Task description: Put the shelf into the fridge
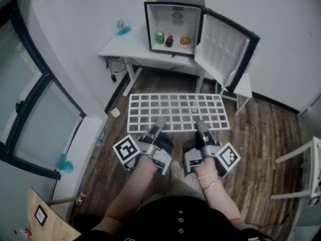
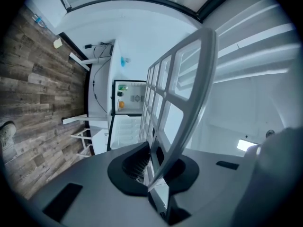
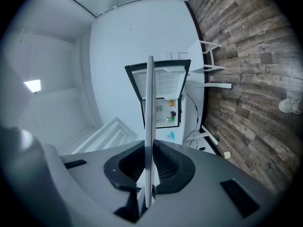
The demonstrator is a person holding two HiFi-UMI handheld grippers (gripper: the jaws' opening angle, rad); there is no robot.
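Holding the white grid shelf (image 1: 178,112) flat and level, well short of the fridge (image 1: 173,21), we have both claws on the edge farthest from the fridge. The left gripper (image 1: 161,122) and the right gripper (image 1: 200,126) sit near each other on that edge, each with its jaws nearly together, pinching the thin frame. The fridge stands on a white table (image 1: 125,46), its door (image 1: 220,44) swung wide open, with a green can (image 1: 160,37) inside.
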